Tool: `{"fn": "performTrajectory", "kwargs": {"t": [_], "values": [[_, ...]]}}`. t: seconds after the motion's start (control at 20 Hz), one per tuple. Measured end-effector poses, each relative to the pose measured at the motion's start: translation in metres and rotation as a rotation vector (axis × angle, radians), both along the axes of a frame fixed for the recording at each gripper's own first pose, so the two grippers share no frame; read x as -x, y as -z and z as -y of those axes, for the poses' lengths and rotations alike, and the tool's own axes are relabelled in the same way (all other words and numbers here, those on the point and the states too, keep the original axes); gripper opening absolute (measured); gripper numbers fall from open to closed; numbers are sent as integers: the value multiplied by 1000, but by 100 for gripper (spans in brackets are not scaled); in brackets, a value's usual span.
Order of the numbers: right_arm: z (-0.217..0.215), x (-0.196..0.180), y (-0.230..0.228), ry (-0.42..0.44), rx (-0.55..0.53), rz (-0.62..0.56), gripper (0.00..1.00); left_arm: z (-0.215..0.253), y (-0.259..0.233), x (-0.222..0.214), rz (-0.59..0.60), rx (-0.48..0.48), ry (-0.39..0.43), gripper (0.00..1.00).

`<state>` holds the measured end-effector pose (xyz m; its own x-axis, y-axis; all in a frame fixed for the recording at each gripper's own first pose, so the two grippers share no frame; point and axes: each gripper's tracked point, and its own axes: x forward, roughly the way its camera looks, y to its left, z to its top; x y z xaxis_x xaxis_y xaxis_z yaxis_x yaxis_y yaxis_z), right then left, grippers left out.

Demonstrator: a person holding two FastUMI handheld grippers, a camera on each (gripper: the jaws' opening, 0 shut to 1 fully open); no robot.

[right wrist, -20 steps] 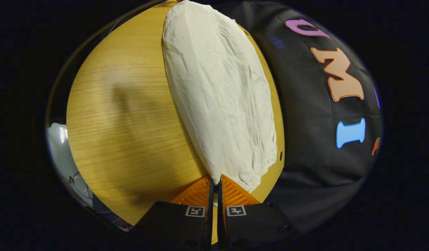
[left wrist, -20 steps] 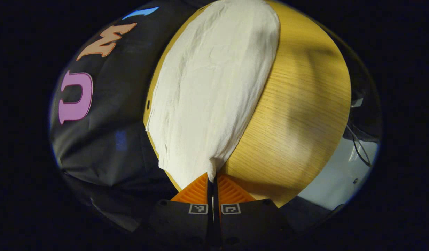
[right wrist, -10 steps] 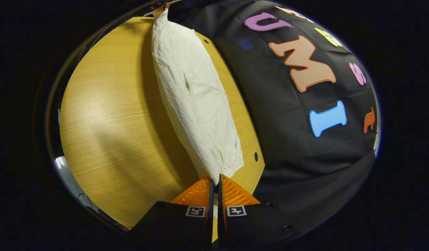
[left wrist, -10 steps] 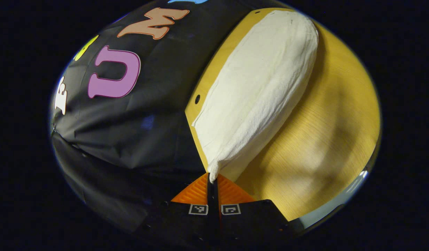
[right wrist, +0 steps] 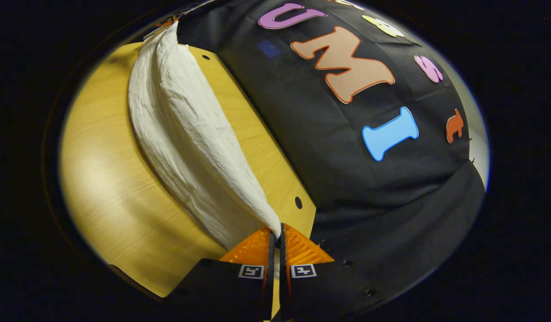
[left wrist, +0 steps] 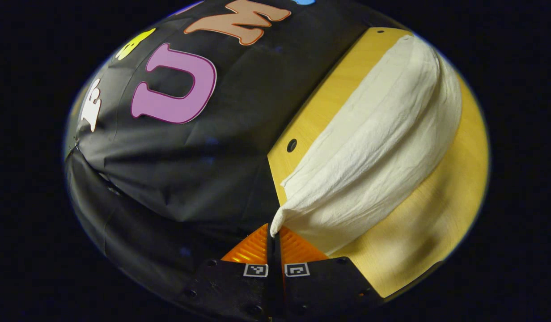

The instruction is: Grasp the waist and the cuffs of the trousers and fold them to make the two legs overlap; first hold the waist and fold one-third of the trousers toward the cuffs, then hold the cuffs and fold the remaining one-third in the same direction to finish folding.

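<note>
A: Nearest, the left gripper [left wrist: 273, 232] has its jaws clenched on a corner of the trousers [left wrist: 374, 147]; the right gripper [right wrist: 275, 233] pinches the other end's corner.

B: And the cloth?

A: It runs off toward 1 o'clock in the left gripper view, 11 in the right, sagging onto the desk [right wrist: 105, 197] along its far edge.

B: Risk?

A: Only slim pinches. An uneven pull could slip a corner, or drag the fabric off that edge.
</note>
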<state>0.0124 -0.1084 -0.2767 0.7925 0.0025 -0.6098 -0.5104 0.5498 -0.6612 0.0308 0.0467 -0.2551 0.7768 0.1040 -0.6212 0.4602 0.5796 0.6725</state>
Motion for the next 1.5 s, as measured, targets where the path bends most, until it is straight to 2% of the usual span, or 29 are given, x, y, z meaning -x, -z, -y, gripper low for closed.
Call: {"fn": "performTrajectory", "kwargs": {"t": [0.05,0.1,0.15,0.3,0.45,0.65,0.7,0.85,0.95,1.0,1.15,1.3,1.5], "values": [[-2,-9,0,25,-4,4,8,3,-1,-15,10,29,-12,0],[-3,-18,1,49,-7,10,5,5,-2,-29,21,57,-19,0],[-6,-28,1,72,-11,18,8,9,-2,-41,27,75,-22,0],[-10,-55,16,149,-33,12,5,20,5,-76,42,95,-3,0],[-17,-77,40,230,-59,-10,8,34,26,-104,41,114,16,0],[-25,-102,69,299,-70,-18,8,46,63,-124,10,150,6,0],[-29,-108,78,315,-76,-23,5,49,73,-128,-3,171,-1,0],[-35,-117,106,356,-75,-46,7,54,100,-138,-27,215,-32,0],[-39,-118,121,385,-77,-59,8,61,110,-145,-27,243,-32,0],[-43,-114,124,407,-99,-74,11,65,114,-146,-29,260,-22,0],[-51,-103,100,495,-242,-47,98,86,104,-138,-22,390,-23,96],[-37,-89,86,585,-356,-19,98,96,69,-125,44,518,-78,95],[-15,-60,91,730,-542,-58,100,119,17,-102,102,687,-118,95]]}}
